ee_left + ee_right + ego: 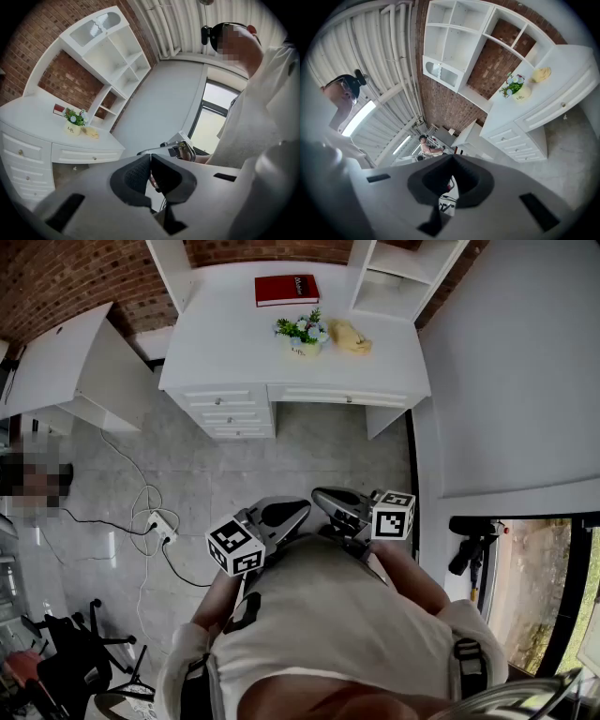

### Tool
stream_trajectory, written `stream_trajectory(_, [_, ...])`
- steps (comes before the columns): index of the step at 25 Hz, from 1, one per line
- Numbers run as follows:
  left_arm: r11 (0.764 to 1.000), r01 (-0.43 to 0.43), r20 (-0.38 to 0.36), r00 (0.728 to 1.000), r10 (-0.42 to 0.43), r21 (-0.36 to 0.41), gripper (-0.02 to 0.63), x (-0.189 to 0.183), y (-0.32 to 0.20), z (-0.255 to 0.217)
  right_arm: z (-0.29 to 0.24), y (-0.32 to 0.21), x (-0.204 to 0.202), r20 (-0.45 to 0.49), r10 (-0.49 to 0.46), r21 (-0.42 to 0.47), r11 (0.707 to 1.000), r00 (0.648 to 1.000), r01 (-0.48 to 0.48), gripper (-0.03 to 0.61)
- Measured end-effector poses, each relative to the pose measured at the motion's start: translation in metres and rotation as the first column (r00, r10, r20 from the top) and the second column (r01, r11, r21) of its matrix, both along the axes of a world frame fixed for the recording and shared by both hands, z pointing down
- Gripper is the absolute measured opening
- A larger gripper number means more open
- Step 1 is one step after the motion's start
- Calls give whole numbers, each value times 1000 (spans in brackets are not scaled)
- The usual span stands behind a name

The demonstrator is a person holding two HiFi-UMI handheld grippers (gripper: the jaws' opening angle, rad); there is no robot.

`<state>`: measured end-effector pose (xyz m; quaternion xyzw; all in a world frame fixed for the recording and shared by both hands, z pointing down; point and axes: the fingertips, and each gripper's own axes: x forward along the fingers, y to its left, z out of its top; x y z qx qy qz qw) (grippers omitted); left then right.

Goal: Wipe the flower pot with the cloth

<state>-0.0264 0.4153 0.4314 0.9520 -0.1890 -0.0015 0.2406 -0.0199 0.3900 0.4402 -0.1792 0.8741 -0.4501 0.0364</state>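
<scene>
A small cream flower pot [302, 337] with green leaves and pale flowers stands on the white desk [225, 343], far ahead of me. A crumpled yellow cloth [350, 337] lies just to its right. Both also show in the left gripper view, the pot [72, 126] and the cloth [92, 133], and in the right gripper view, the pot [521, 93] and the cloth [542, 73]. My left gripper [302, 508] and right gripper [319, 494] are held close to my chest, tips toward each other, far from the desk. Both are shut with nothing between the pads [138, 172] [465, 171].
A red book [286, 289] lies at the back of the desk, next to a white shelf unit [398, 277]. Drawers [230, 409] face the grey floor. A power strip with cables [160, 524] lies on the floor to the left, with a second white desk [56, 362] and a black chair [70, 652].
</scene>
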Motion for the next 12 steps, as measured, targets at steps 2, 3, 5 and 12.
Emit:
stream_trajectory(2, [1000, -6, 2, 1000, 6, 0, 21, -4, 3, 1, 0, 2, -3, 5, 13, -2, 1000, 1000, -13, 9])
stream_trajectory(3, [1000, -8, 2, 1000, 8, 0, 21, -6, 4, 1, 0, 3, -5, 7, 18, -2, 1000, 1000, -18, 9])
stream_trajectory(5, [1000, -12, 2, 1000, 12, -3, 21, -9, 4, 2, 0, 4, -8, 7, 22, -1, 1000, 1000, -22, 9])
stream_trajectory(12, [1000, -21, 15, 1000, 21, -6, 21, -9, 5, 9, 6, 3, -9, 13, 27, -23, 999, 1000, -27, 9])
